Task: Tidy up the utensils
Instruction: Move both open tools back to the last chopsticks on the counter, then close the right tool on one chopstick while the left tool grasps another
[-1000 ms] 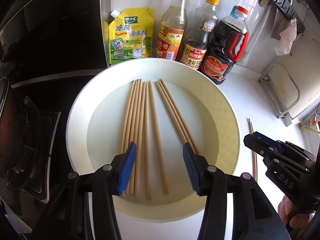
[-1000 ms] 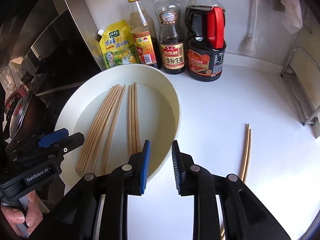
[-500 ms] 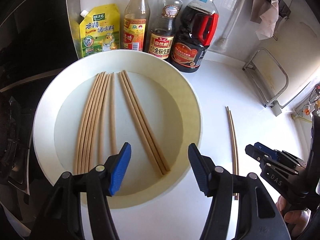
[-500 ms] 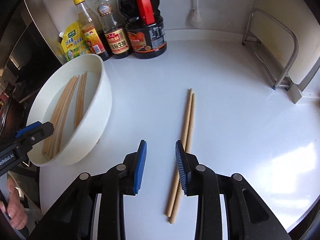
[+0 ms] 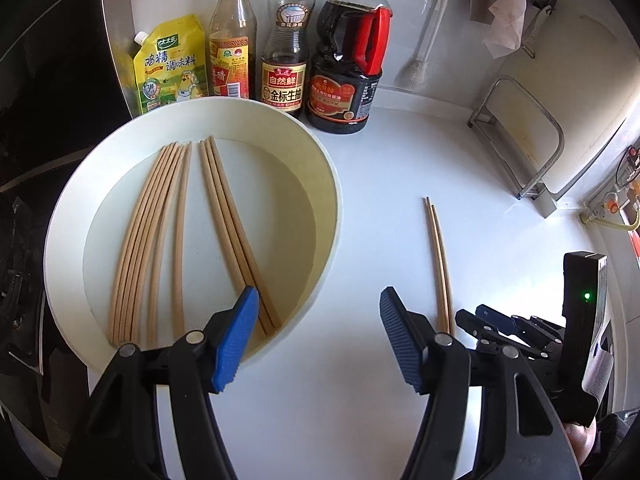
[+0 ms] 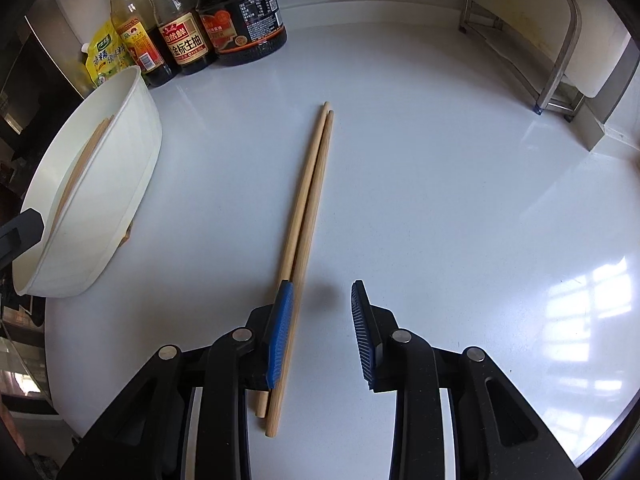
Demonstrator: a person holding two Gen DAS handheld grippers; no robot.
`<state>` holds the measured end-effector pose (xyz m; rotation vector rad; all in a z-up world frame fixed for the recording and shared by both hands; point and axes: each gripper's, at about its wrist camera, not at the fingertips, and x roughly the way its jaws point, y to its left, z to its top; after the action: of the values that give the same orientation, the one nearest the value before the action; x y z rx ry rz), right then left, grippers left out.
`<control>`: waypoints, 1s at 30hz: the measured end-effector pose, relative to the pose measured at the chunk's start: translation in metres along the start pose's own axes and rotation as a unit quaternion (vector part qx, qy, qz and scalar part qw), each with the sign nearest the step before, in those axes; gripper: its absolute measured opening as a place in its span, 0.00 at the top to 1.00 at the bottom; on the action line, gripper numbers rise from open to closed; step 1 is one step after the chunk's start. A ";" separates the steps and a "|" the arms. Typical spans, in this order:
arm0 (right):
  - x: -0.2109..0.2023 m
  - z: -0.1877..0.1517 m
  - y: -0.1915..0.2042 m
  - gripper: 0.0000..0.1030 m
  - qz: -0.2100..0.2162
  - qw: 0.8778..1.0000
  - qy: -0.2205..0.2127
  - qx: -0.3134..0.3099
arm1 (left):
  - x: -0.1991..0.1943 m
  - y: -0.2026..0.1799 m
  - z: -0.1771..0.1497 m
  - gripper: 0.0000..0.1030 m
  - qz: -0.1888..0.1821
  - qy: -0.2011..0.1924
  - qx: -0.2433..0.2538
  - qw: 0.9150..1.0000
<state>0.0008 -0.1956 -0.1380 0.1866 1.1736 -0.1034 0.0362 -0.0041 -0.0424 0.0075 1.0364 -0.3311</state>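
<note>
left gripper [image 5: 316, 338]: fingers opening, empty, at bowl [image 5: 332, 184] rim | right gripper [image 6: 320, 320]: fingers spread, astride chopstick pair [image 6: 310, 196] on tabletop [image 6: 440, 200], no pinch

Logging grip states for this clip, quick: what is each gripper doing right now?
Left gripper: jaws opening, nothing between them, over the bowl rim.
Right gripper: open, holding nothing; the two chopsticks on the counter lie by its left jaw.
</note>
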 end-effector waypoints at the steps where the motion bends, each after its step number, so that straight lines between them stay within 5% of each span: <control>1: 0.001 -0.001 -0.001 0.72 0.001 1.000 0.001 -0.001 | 0.001 -0.003 -0.001 0.40 -0.002 0.001 0.001 1.000; 17: 0.005 -0.008 0.009 0.72 0.010 0.999 -0.004 -0.042 | 0.008 -0.033 -0.015 0.40 -0.006 0.016 0.016 1.000; 21: 0.005 -0.008 0.008 0.91 0.008 0.999 -0.006 -0.054 | 0.014 -0.043 -0.020 0.39 -0.013 0.026 0.027 0.999; 30: 0.000 -0.009 -0.025 0.94 0.015 0.999 -0.014 -0.037 | 0.037 -0.071 -0.029 0.39 -0.025 0.051 0.041 0.998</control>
<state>-0.0116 -0.2182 -0.1436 0.1367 1.1439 -0.0357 0.0100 -0.0768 -0.0778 0.0737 1.1245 -0.4230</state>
